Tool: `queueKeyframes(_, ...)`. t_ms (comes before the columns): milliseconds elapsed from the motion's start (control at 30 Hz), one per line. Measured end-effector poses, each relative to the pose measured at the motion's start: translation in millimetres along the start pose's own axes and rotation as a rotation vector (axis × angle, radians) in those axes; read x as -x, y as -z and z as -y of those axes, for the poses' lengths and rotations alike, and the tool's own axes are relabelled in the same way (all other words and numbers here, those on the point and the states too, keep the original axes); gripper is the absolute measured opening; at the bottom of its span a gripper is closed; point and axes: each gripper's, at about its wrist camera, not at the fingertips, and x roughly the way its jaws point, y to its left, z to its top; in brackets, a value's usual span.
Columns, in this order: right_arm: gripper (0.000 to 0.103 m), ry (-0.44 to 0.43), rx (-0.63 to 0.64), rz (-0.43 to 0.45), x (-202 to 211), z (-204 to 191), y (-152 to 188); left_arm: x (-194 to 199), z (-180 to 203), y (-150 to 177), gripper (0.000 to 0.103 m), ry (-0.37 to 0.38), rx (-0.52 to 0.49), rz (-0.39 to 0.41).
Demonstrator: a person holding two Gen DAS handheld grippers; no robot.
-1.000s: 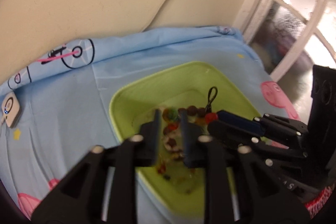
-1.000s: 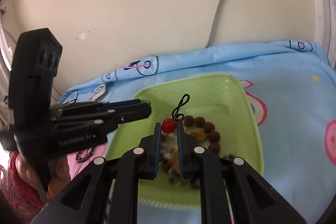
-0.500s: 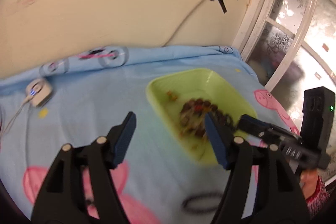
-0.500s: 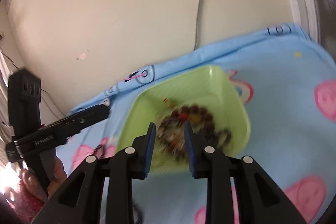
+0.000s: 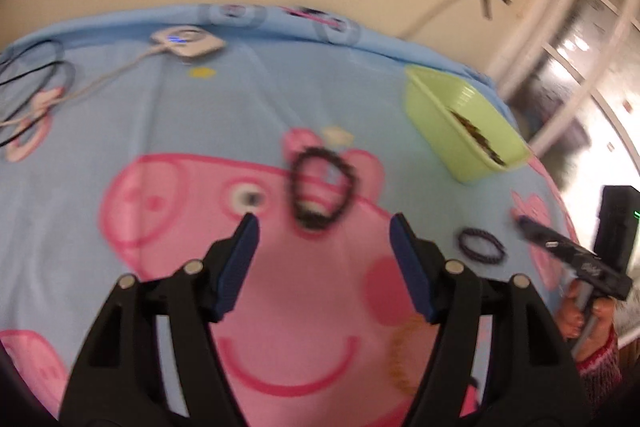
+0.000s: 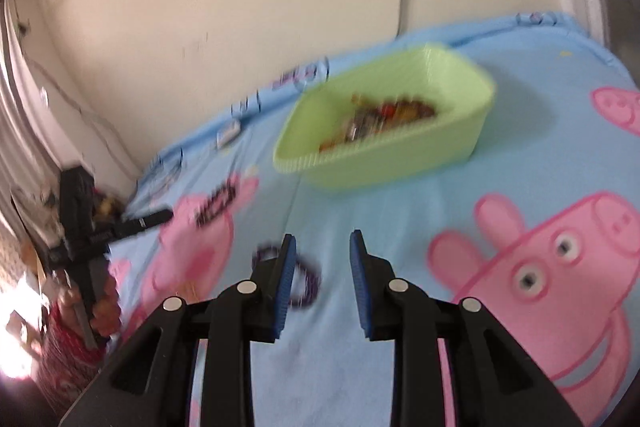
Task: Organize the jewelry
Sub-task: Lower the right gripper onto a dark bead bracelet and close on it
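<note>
A light green tray (image 5: 440,123) (image 6: 452,131) holds several bead bracelets (image 6: 384,117). A black bead bracelet (image 5: 322,189) lies on the blue cartoon-pig cloth just beyond my left gripper (image 5: 324,231), which is open and empty. It also shows in the right wrist view (image 6: 216,205). A small dark purple bracelet (image 5: 480,246) (image 6: 306,281) lies by the left finger of my right gripper (image 6: 323,245), which is open and empty. The right gripper also shows at the right edge of the left wrist view (image 5: 560,255).
A white device (image 5: 186,41) with a cable and dark cords (image 5: 32,79) lies at the cloth's far left. An orange-brown bracelet (image 5: 402,359) lies near my left gripper's right finger. The wall runs behind the cloth and a window frame (image 5: 560,39) stands to the right.
Both grippers have pulled back from the tray and opened wider. The left one swung left over the cloth, toward the black bracelet. The bead bracelets lie in the tray.
</note>
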Motion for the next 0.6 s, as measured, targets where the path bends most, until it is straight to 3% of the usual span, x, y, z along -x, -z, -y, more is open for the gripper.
queueKeyframes(133,0.006,-0.003,0.016,-0.039,-10,-8,6,-13,35,1,0.065,0.022,-0.101,-0.013)
queueKeyframes(267,0.006,0.060,0.117,-0.073,-21,-21,11,-23,36,5,0.065,0.049,-0.087,-0.041)
queueKeyframes(367,0.000,0.094,0.173,-0.091,-29,-27,9,-25,35,9,0.065,0.046,-0.090,-0.048)
queueKeyframes(600,0.000,0.025,0.204,-0.135,-61,-50,-1,-30,28,9,0.065,0.064,-0.054,-0.057)
